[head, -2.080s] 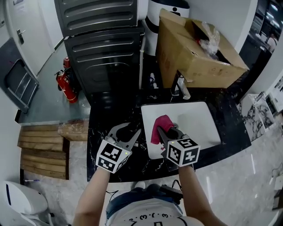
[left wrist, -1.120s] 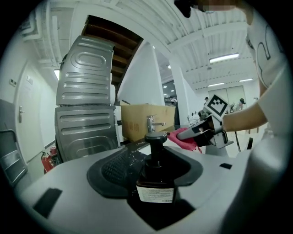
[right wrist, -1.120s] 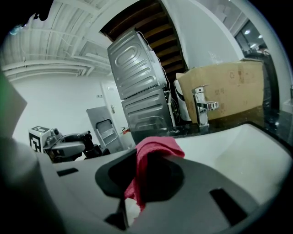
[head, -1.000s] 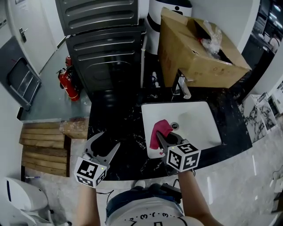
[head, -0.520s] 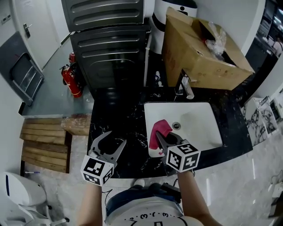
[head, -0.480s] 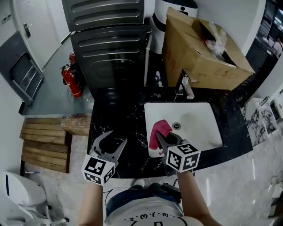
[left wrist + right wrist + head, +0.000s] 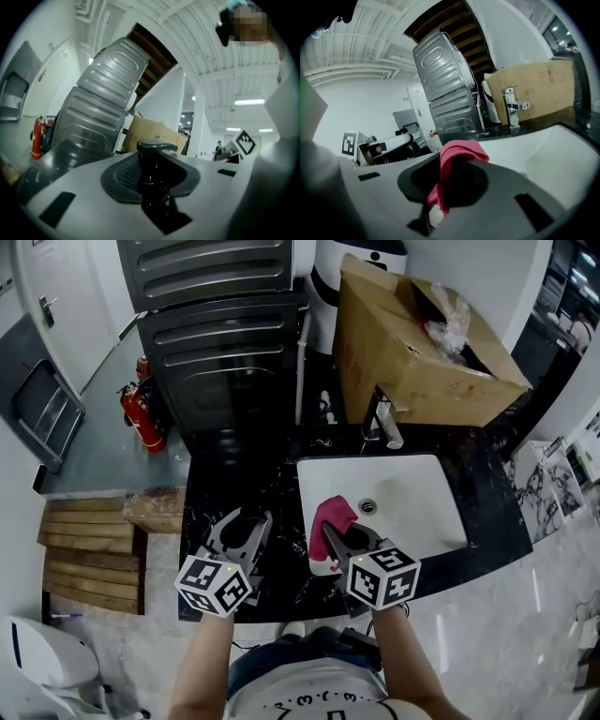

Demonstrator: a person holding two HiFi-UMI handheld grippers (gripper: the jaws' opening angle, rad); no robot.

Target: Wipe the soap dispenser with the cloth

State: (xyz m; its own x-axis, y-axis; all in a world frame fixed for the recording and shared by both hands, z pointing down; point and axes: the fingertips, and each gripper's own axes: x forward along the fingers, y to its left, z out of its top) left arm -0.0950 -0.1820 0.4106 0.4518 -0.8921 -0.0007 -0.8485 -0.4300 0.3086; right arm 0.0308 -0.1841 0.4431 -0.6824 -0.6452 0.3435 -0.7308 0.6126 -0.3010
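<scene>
As the left gripper (image 7: 246, 519) goes: jaws have just been closing, soap dispenser (image 7: 152, 173) between them, pads look pressed on its neck.
Right gripper (image 7: 339, 532): clamped on the pink cloth (image 7: 457, 157), at the left edge of the sink (image 7: 417, 507), centre frame.
Doing it well: hold it upright and steady, keep off the pump top, then bring the cloth across.
Look of it: glossy black, flat pump head, lower left on the dark counter (image 7: 220, 488).

Bright, even indoor light. Ceiling strip lights (image 7: 248, 101) glow at far right of left gripper view. Glossy black surface (image 7: 281, 484) shows faint glare. Strong fisheye bending, dark vignetted corners in both gripper views, nearest foreground soft.
</scene>
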